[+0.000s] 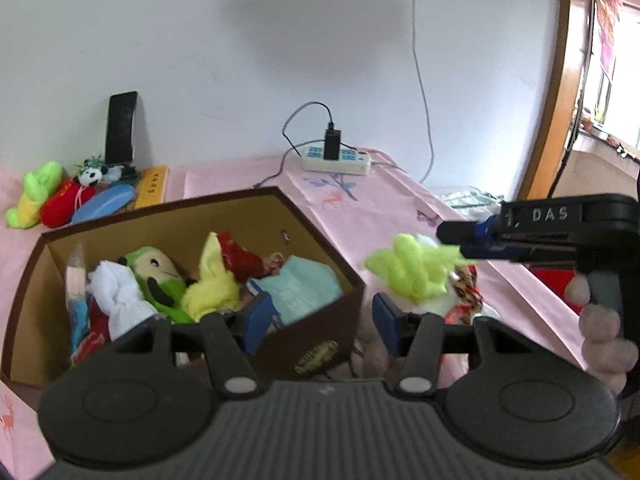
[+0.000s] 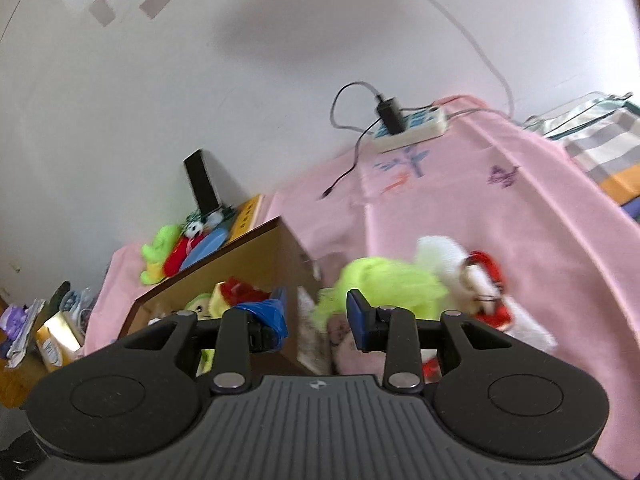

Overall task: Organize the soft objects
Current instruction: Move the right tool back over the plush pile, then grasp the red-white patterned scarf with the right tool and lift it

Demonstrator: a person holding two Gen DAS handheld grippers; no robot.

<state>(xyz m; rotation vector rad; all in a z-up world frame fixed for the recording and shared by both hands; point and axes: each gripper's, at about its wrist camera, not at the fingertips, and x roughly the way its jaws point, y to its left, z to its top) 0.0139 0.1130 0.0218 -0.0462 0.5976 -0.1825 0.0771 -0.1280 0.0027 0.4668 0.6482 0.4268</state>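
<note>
Lime-green plush toy (image 1: 412, 270), fuzzy and blurred, hangs pinched in my right gripper (image 1: 456, 242) beside the brown box (image 1: 320, 344); "DAS" labels that gripper. My left gripper (image 1: 320, 320) gapes, holding nothing.

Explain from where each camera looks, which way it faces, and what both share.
Left wrist: on the left gripper, facing over its jaws into the brown box; the right gripper and a hand show at right.
Right wrist: on the right gripper, facing over its jaws at the lime toy beside the box.
Shared: box, lime toy, power strip.
</note>
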